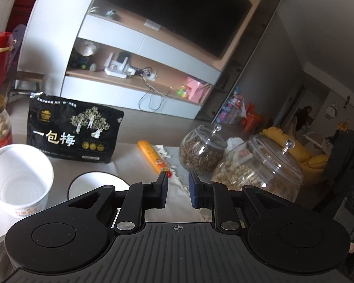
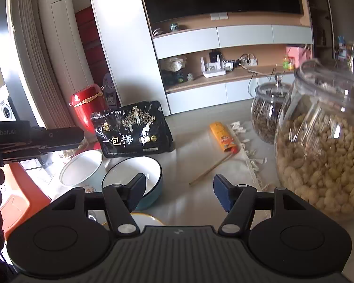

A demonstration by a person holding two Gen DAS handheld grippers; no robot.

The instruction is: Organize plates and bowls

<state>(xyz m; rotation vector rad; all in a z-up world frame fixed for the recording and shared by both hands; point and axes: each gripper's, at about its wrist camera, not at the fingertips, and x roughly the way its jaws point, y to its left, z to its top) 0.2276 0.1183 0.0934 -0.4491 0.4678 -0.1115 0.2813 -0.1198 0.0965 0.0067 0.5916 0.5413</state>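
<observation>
Right gripper (image 2: 179,194) spread wide, empty, above table; blue bowl (image 2: 132,179) just beside left finger, white bowl (image 2: 81,168) touching it. Left gripper (image 1: 178,188) narrowly parted, holding nothing. Judgement: straddle blue bowl's near rim, keep clear of peanut jar (image 2: 323,141).

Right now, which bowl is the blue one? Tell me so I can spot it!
Find the big black snack bag with gold trees standing on the table. Just in front of it sit two bowls side by side: the blue bowl is the one on the right. It is white inside with a dark rim and teal-blue outside, while its neighbour, the paper bowl, is all white.
</observation>
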